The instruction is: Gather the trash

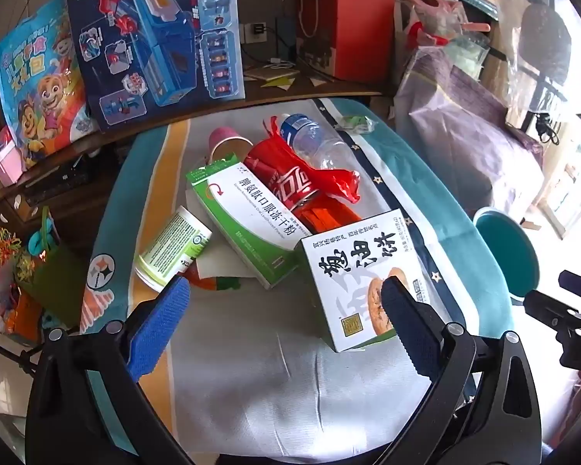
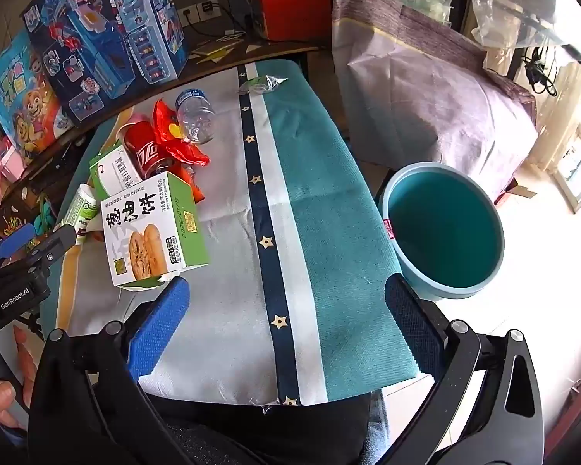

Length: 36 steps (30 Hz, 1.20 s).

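Two tools, both spread wide and holding nothing. The left tool (image 1: pixel 284 302) hovered over the near part of the cloth-covered bench (image 1: pixel 251 368), aimed down at the trash pile. The right tool (image 2: pixel 286 298) hung above the bare cloth near the bench's right edge.

Trash sat clustered toward the far-left part of the bench: a white-and-green biscuit box (image 1: pixel 364 279) nearest, a green medicine box (image 1: pixel 248 213) behind it, a small white-green canister (image 1: pixel 172 250) lying to the left, a red cola can (image 1: pixel 286 182) wrapped with a red plastic bag (image 1: pixel 329 174), a clear plastic bottle (image 1: pixel 310 135) lying beyond, and a pink paper cup (image 1: pixel 224 143) at the back. A crumpled clear wrapper (image 2: pixel 261 83) lay apart near the far edge.

The teal bin (image 2: pixel 445 228) stood on the floor just off the right edge, apparently empty.

Step judged: start of collection, nothing grasped yet. The biscuit box sat closest, partly behind the left tool's right finger. Next move likely called for lowering onto that box, squeezing across its narrower sides, then carrying it right over the bin.
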Motion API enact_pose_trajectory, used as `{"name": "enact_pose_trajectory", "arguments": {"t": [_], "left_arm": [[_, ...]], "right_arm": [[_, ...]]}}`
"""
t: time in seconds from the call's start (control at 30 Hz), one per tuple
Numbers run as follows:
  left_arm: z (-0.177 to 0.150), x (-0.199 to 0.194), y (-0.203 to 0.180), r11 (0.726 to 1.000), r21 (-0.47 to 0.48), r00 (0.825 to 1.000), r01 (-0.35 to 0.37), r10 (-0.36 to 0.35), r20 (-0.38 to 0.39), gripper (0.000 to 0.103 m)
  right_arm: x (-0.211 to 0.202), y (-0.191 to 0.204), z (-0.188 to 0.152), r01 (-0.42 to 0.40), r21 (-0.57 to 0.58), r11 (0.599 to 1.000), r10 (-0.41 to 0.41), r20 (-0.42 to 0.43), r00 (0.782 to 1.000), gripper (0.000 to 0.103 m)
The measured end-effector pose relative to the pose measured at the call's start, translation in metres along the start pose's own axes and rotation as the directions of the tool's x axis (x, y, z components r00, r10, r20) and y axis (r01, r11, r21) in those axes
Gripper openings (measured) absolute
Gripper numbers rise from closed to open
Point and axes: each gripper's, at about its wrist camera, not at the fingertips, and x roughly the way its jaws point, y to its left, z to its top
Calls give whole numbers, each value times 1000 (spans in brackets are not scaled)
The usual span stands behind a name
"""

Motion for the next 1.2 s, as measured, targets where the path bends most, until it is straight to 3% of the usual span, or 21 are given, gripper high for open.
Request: {"name": "enact_pose_trajectory", "arguments": {"t": [1.2], "left_arm": [[-7, 2, -1, 1000, 17, 1000, -13, 13, 3, 99]], "right_arm": [[5, -5, -5, 12, 10, 1000, -12, -16, 1000, 97]]}}
